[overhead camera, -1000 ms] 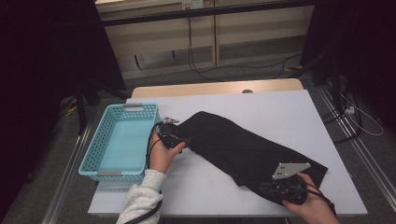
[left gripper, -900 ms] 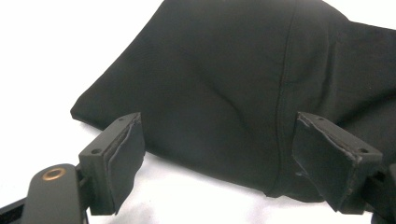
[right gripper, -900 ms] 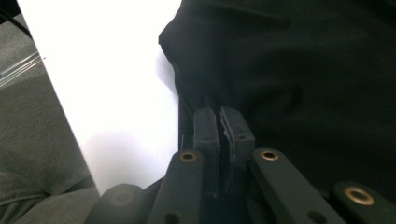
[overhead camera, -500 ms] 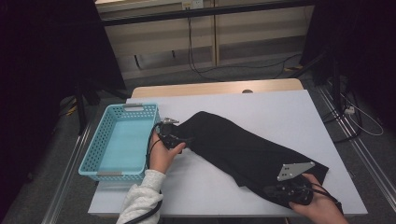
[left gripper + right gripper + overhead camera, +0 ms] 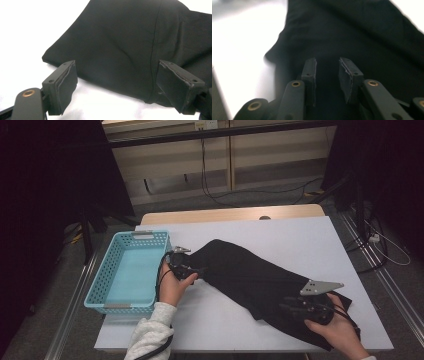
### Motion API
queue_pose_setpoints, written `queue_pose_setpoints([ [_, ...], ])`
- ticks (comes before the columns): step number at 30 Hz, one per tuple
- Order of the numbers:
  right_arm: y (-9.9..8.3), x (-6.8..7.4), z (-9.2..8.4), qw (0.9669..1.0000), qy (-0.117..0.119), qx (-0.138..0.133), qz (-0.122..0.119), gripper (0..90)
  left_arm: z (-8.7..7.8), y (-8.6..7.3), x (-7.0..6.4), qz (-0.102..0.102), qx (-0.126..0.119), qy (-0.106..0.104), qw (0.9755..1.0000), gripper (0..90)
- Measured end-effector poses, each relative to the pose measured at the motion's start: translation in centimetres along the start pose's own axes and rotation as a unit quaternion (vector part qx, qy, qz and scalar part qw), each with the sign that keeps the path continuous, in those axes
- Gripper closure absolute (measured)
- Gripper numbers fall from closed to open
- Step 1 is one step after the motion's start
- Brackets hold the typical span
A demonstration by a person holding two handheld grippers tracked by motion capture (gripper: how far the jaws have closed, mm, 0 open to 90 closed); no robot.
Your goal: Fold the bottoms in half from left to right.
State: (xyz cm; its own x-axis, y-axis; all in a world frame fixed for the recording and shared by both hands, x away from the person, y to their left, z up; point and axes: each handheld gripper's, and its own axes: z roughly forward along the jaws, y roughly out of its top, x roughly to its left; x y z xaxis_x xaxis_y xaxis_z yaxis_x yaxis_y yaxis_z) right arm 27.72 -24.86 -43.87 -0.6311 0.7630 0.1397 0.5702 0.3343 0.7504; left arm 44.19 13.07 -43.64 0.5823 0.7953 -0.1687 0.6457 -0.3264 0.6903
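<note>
A black garment (image 5: 250, 275) lies stretched slantwise across the white table (image 5: 300, 235). My left gripper (image 5: 196, 269) sits at the garment's upper-left end. In the left gripper view that gripper (image 5: 117, 85) stands wide open, with the end of the cloth (image 5: 120, 37) lying between and beyond its pads, which do not press on it. My right gripper (image 5: 286, 306), with its grey plate on top, rests over the garment's lower-right end. In the right gripper view its jaws (image 5: 327, 75) have just been opening; a narrow gap shows between them above the dark cloth (image 5: 362, 32), with no fold pinched.
A light blue plastic basket (image 5: 95, 290) stands on the table's left side, just left of my left hand. Bare table lies in front of and behind the garment. The table's near edge runs just below my right hand.
My right gripper's grey plate has shifted slightly to the right and away from me over the garment's end. The left hand and the garment have stayed put.
</note>
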Motion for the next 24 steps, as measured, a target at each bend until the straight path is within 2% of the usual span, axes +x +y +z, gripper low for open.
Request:
queue_pose_setpoints([
  [3,0.7,0.1,1.4,0.9999,-0.013,-0.006,-0.004,66.3,0.0,0.0,0.0,0.0,-0.001,0.0,1.0,17.6],
  [7,0.3,0.1,3.0,0.9994,-0.02,0.025,-0.015,65.7,0.0,-0.1,0.1,-0.002,-0.001,0.0,1.0,17.6],
  [8,0.2,0.2,3.0,0.9994,-0.021,0.019,-0.02,69.8,0.0,-0.1,0.1,-0.001,0.001,-0.001,1.0,17.6],
  [11,0.4,0.4,2.8,0.9989,-0.022,0.035,-0.023,86.9,-0.1,-0.2,0.0,-0.001,0.002,-0.002,1.0,17.6],
  [12,0.4,0.5,2.7,0.9988,-0.019,0.037,-0.024,89.6,-0.1,-0.2,-0.1,0.0,0.0,0.001,1.0,17.6],
  [16,0.5,0.8,2.5,0.9986,-0.007,0.043,-0.028,90.0,0.0,-0.1,-0.2,0.0,-0.001,-0.001,1.0,17.6],
  [21,0.6,0.9,1.9,0.9991,0.005,0.033,-0.025,90.0,0.1,-0.1,-0.2,0.002,0.001,-0.005,1.0,17.6],
  [24,0.3,1.2,2.1,0.9985,0.014,0.045,-0.026,90.0,0.0,-0.1,-0.2,0.003,0.003,-0.005,1.0,17.5],
])
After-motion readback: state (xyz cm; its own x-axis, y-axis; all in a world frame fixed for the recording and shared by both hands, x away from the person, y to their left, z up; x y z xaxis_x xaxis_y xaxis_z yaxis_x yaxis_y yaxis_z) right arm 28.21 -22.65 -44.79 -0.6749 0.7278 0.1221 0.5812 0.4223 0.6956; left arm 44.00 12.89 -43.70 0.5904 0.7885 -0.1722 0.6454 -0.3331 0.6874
